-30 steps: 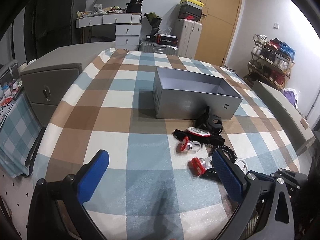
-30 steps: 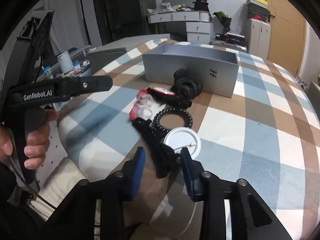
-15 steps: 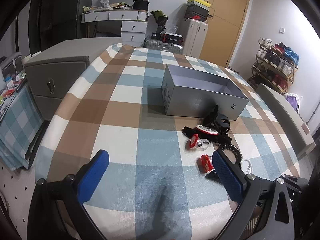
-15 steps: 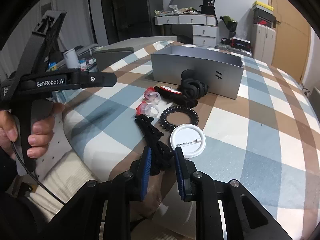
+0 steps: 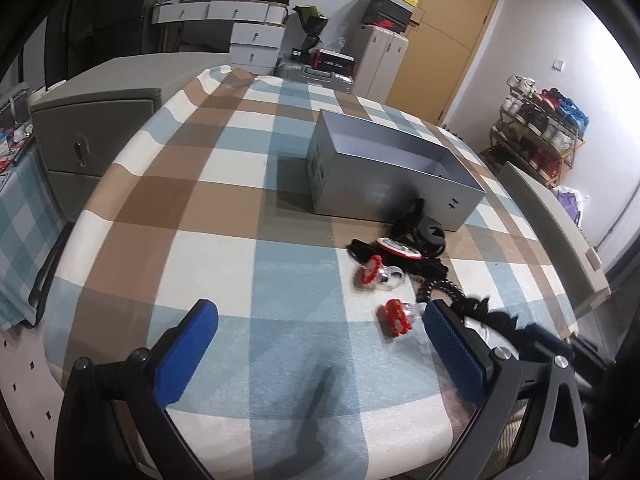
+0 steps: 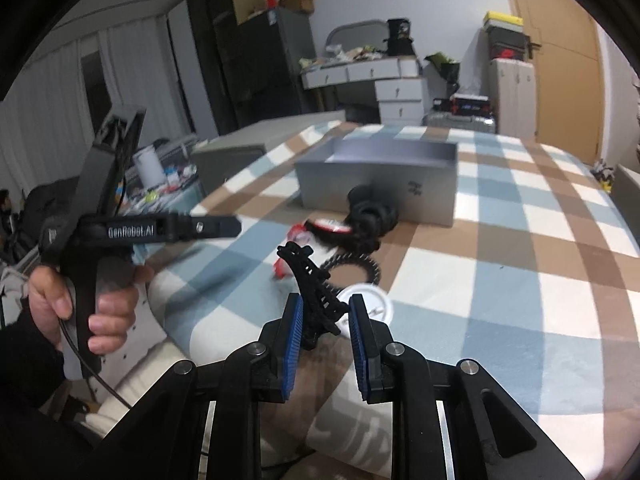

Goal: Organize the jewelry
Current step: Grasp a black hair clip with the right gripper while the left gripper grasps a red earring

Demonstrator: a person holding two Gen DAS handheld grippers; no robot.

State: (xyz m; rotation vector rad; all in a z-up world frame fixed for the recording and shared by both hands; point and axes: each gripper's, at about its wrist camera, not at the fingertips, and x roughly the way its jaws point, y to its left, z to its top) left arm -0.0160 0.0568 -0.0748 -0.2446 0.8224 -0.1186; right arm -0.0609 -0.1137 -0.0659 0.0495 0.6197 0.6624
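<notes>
One item is in hand: black hair claw clip pinched at its base by the right gripper, pads clamped on it, long axis running up and away from the jaws with the toothed end tipped toward the left. It sits clear of the checked tablecloth, just above that cloth's near edge. Target by my read is the open grey box further in, past the middle of the table, straight ahead along the clip's axis. Between clip and box: white round badge, black coil hair tie, then a black scrunchie pile touching the box's front wall. Two red rings lie left of that line. Left gripper is spread wide with nothing between its pads, low over the near edge, and further from the box mouth. Right arm has the shorter carry; clip needs to clear the front wall before release.
</notes>
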